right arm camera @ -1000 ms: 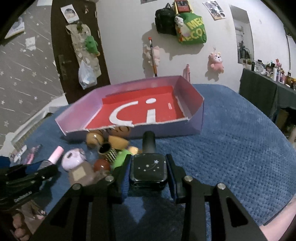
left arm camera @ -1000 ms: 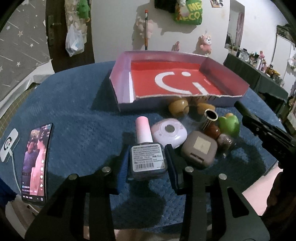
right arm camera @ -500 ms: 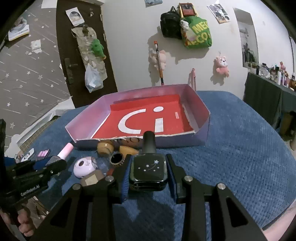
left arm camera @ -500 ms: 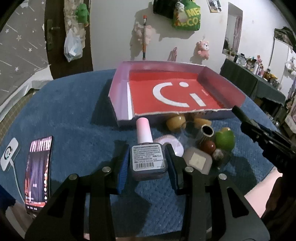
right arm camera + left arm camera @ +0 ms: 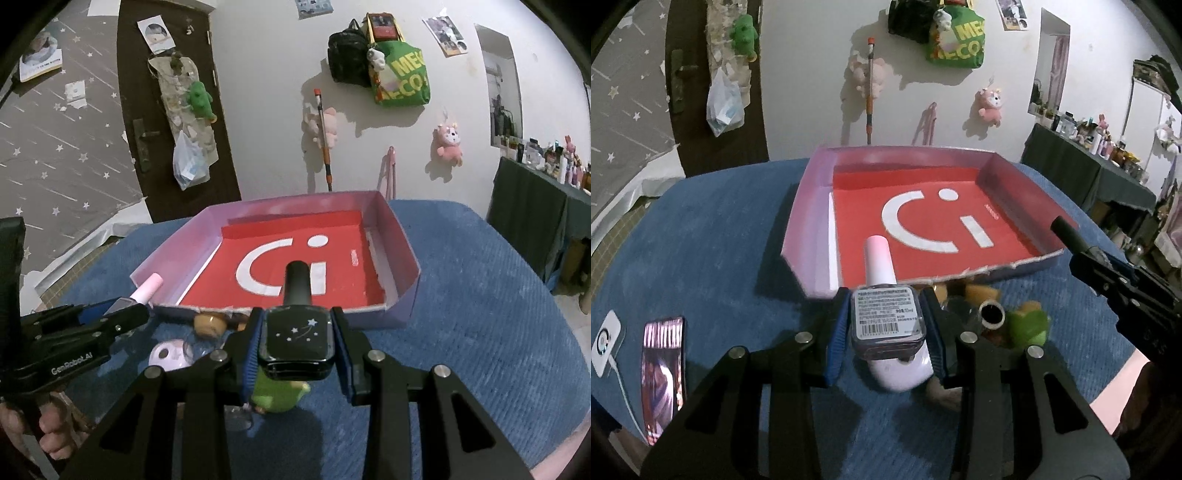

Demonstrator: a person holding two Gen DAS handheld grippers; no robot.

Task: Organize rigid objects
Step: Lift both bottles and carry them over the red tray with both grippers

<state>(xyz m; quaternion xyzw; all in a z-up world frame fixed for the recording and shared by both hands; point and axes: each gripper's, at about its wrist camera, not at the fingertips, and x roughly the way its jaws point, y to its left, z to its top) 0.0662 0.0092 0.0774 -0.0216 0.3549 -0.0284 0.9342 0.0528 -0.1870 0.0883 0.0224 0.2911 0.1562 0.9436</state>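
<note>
My left gripper (image 5: 886,325) is shut on a clear nail polish bottle with a pink cap (image 5: 884,314) and holds it above the blue table, near the front edge of the pink box with a red floor (image 5: 812,206). My right gripper (image 5: 297,345) is shut on a black nail polish bottle with star marks (image 5: 297,339), held above the table before the same box (image 5: 402,258). Each gripper shows in the other's view: the right one (image 5: 1108,280), the left one (image 5: 92,325). The box holds nothing.
Small items lie below the grippers in front of the box: a white round case (image 5: 905,369), a green toy (image 5: 1030,325), a gold-rimmed tube (image 5: 991,314), brown pieces (image 5: 208,323). A phone (image 5: 663,369) and a white charger (image 5: 605,341) lie at the left.
Both grippers have risen and moved forward toward the box, each still holding its bottle. The small items now lie under and behind the fingers.
</note>
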